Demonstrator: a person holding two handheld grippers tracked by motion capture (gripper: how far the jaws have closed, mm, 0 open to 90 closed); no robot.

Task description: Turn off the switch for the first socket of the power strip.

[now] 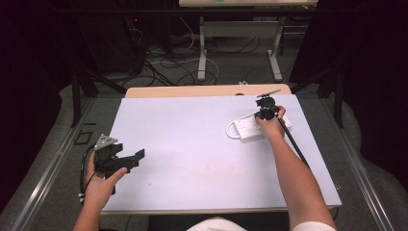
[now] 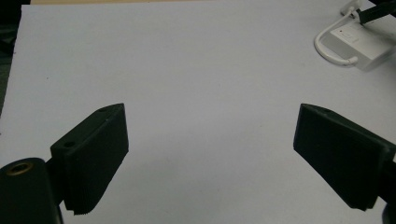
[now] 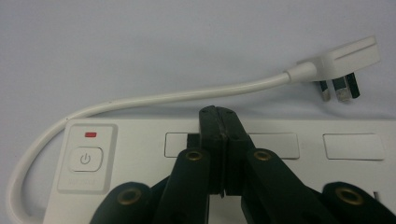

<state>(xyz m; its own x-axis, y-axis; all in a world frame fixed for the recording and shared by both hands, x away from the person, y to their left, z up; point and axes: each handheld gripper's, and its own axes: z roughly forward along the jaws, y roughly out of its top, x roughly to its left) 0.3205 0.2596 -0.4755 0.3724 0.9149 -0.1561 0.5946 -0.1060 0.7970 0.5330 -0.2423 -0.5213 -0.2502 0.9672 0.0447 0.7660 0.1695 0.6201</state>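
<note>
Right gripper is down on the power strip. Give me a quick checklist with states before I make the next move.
1. Right gripper jaws shut, nothing between them: ok.
2. Its tips over the power strip top, near the sockets: ok; contact: cannot tell.
3. Power button unobstructed, left of the jaws: ok.
4. Plug lying loose on the table, not in any outlet: ok.
5. Left gripper open, away from the strip: ok.

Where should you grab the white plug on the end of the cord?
Probably by the white three-pin plug's flat plastic body, coming from above with the jaws across its two broad sides. It lies flat on the white table, its metal pins sticking out, beside the white power strip.
</note>
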